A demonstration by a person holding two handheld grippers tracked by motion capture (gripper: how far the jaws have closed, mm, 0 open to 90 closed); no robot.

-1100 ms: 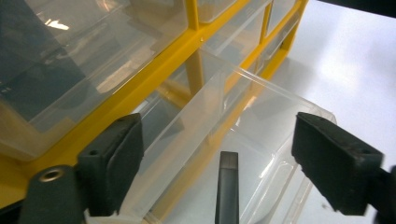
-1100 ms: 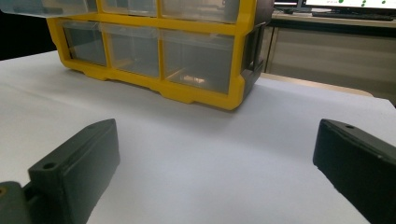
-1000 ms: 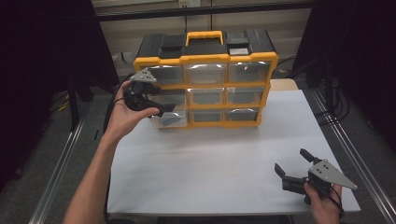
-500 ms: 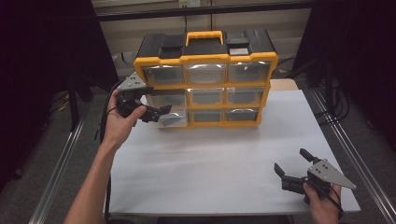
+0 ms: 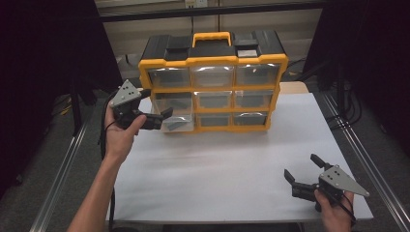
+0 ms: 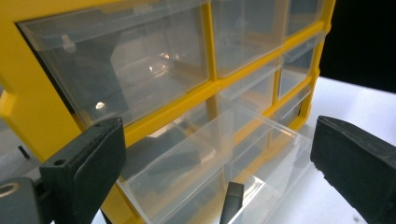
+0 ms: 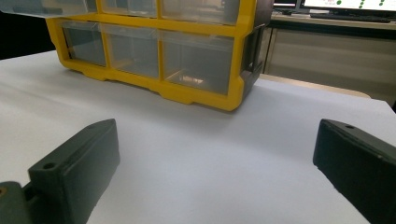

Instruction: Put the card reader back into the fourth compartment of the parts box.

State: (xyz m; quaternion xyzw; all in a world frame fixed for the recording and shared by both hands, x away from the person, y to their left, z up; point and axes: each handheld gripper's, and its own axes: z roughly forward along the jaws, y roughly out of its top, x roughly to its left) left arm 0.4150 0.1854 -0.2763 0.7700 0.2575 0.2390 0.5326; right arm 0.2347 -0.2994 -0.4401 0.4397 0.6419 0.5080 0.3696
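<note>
One drawer (image 5: 178,123) of the yellow organizer (image 5: 212,82) now stands pulled out, bottom row at the cabinet's left end, its clear front poking past the frame toward the near edge of the surface (image 5: 232,169); the other eight look flush as far as I can tell. Change over the last second: the left gripper (image 5: 164,115) was right up against the cabinet's left end a second ago, since then it has slid out toward the left edge of the surface and a touch lower, and its jaws have just been opening, now spread wide with nothing pinched between them. In the left gripper view the drawer (image 6: 219,163) sits ahead of and below the jaws, clear of both pads, and looks empty. Read: the pull looks done and let go, so the drawer is free and stays where it was left, and the next step is likely reaching into it or closing it, can't say which. The right gripper (image 5: 303,176) sits at the near right corner of the surface, same spot in all three high frames, jaws apart, nothing held, just bare white surface (image 7: 196,154) between them and the organizer (image 7: 154,51) well ahead
</note>
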